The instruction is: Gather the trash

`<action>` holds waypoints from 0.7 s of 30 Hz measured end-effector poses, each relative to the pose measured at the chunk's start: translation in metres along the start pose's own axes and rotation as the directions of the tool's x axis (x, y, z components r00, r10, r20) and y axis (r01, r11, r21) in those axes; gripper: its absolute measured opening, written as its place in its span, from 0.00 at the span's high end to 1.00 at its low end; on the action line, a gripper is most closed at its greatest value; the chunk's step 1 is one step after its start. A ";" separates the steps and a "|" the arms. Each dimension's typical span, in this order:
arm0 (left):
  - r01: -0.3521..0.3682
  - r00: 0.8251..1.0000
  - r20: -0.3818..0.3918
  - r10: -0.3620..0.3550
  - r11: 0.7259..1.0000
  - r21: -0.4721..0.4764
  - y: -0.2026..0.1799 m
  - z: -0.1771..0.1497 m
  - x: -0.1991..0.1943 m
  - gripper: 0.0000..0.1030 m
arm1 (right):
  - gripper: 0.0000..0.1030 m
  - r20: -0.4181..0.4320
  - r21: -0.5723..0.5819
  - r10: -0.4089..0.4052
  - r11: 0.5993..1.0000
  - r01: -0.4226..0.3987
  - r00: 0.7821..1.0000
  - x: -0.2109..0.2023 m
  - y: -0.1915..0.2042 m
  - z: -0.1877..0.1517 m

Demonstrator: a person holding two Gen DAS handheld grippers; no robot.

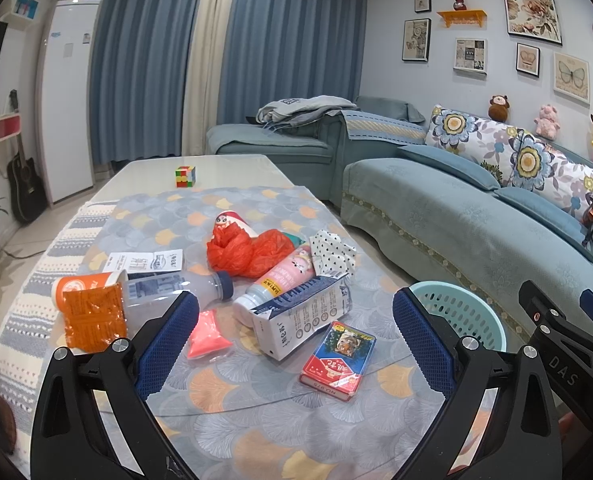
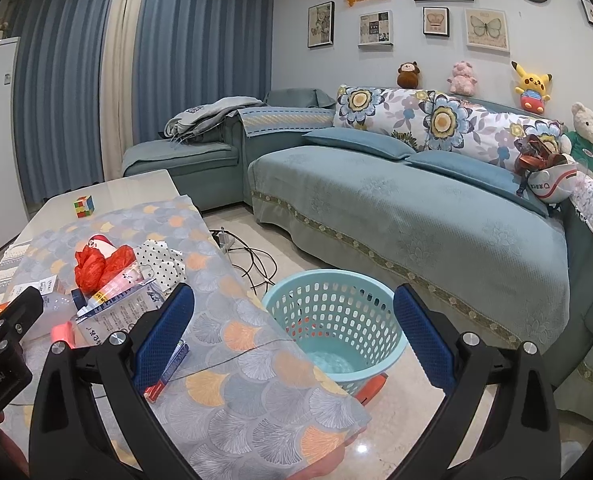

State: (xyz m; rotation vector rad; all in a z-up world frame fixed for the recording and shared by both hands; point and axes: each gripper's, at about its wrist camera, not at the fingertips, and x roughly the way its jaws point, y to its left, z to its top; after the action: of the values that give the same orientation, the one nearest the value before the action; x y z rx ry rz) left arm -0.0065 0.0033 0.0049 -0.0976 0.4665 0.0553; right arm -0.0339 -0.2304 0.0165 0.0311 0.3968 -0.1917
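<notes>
Left wrist view: left gripper [image 1: 295, 322] hung over the near table edge, jaws spread wide, gripping nothing. Trash lay in a cluster on the patterned tablecloth [image 1: 256, 420]: a milk carton [image 1: 302, 314] on its side, a pink bottle [image 1: 274, 284] resting against it, a clear plastic bottle [image 1: 176, 288] with dark cap, an orange paper cup [image 1: 84, 286] tipped over, an orange wrapper [image 1: 94, 318] in front of it, a crumpled red plastic bag [image 1: 244, 250], a pink packet [image 1: 206, 334], and a red card box [image 1: 338, 360] nearest the camera. A Rubik's cube [image 1: 185, 176] sat apart at the far end on bare tabletop. The teal basket [image 1: 462, 312] showed beyond the table's right edge. Right wrist view: right gripper [image 2: 294, 326] also stood wide open and held nothing, aimed toward the teal basket [image 2: 336, 320], which stood on the tiled floor [image 2: 396, 432] between table and blue sofa [image 2: 416, 216]; its contents could not be made out with certainty. Cables [image 2: 252, 260] lay on the floor beyond it. Blue curtains [image 2: 200, 60] covered the far wall; plush toys sat along the sofa back.
</notes>
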 end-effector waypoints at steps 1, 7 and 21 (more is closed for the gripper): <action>0.000 1.000 -0.001 0.000 1.000 0.000 0.000 0.000 0.000 0.08 | 0.08 -0.002 0.002 0.001 1.000 -0.001 1.000 0.000 0.000 0.000; 0.001 1.000 -0.001 -0.001 1.000 -0.001 0.000 0.000 0.000 0.08 | 0.08 0.002 0.008 0.003 1.000 -0.003 1.000 0.002 -0.001 0.000; 0.068 0.997 -0.019 -0.072 0.983 -0.169 0.038 0.004 -0.002 0.08 | 0.15 -0.100 -0.025 0.047 0.998 -0.050 0.994 0.023 0.008 0.002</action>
State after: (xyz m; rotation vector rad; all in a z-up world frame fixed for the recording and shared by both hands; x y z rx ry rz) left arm -0.0092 0.0412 0.0064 -0.2809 0.4822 0.0248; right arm -0.0103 -0.2264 0.0092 0.0231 0.4972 -0.1366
